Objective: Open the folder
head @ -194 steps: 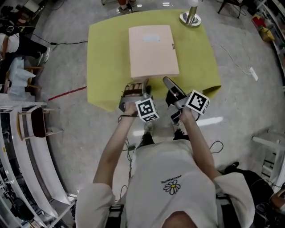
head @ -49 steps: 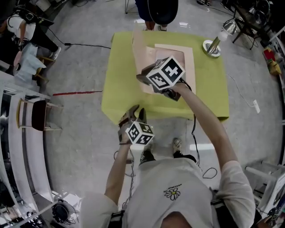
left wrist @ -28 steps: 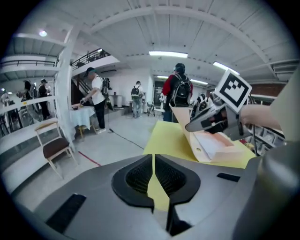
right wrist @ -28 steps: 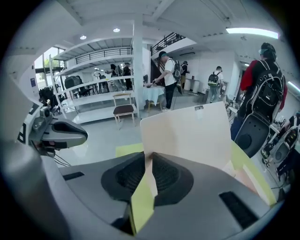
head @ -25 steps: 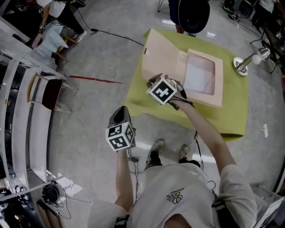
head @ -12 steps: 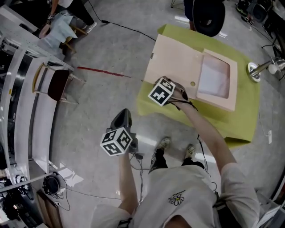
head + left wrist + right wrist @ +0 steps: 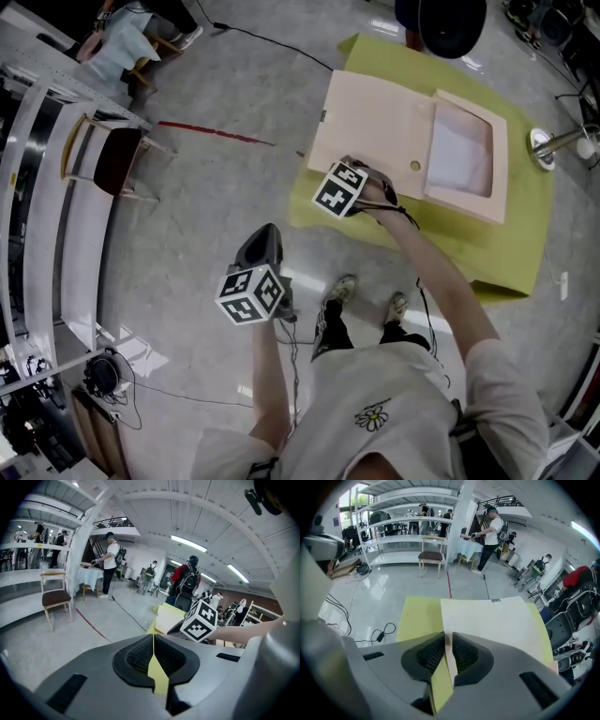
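The beige folder lies open on the yellow-green tablecloth (image 7: 511, 248). Its cover (image 7: 375, 117) is laid out flat to the left, and the shallow tray half with white sheets (image 7: 464, 155) lies to the right. My right gripper (image 7: 363, 176) is shut on the cover's near edge; in the right gripper view a thin beige strip of the cover (image 7: 497, 618) runs between the closed pads (image 7: 447, 644). My left gripper (image 7: 262, 248) hangs over the floor, left of the table and apart from the folder, shut with nothing in it (image 7: 153, 644).
A desk lamp (image 7: 555, 145) stands at the table's right edge and a black chair (image 7: 441, 21) at its far side. A wooden chair (image 7: 114, 161), white shelving (image 7: 37, 197) and a red floor line (image 7: 216, 134) are to the left. People stand in the background.
The cover has dropped from a raised tilt to lying flat on the left. My right gripper has sunk with it. My left gripper has drifted a little over the floor.
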The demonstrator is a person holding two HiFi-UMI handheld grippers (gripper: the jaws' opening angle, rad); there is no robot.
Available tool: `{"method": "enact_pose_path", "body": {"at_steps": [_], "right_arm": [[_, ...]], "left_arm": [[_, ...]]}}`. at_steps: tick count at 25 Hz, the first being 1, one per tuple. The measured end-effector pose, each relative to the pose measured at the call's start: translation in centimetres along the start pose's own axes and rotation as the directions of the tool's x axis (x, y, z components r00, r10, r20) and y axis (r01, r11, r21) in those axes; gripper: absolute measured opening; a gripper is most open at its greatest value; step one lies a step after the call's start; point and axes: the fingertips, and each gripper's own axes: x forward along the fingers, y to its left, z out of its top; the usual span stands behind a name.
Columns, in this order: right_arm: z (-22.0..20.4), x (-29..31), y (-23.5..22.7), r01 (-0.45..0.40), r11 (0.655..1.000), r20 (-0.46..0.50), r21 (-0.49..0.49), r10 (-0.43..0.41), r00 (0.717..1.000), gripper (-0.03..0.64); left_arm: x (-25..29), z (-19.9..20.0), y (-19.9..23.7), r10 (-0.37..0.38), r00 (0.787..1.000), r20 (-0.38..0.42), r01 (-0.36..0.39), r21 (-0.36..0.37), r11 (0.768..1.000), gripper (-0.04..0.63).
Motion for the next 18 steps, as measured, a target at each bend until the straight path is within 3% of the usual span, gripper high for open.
{"method": "enact_pose_path", "body": {"at_steps": [8, 18], "right_arm": [[0.0, 0.6, 0.4, 0.010, 1.000, 0.010, 0.001, -0.010, 1.000, 0.046], [2.2, -2.6, -0.4, -0.013, 0.996, 0.101, 0.088, 0.004, 0.995, 0.064]], "left_arm": [[-0.2, -0.6, 0.4, -0.004, 1.000, 0.005, 0.004, -0.015, 1.000, 0.020], [-0.9, 3.3, -0.2, -0.045, 0.996, 0.073, 0.044, 0.017, 0.999, 0.020]]}}
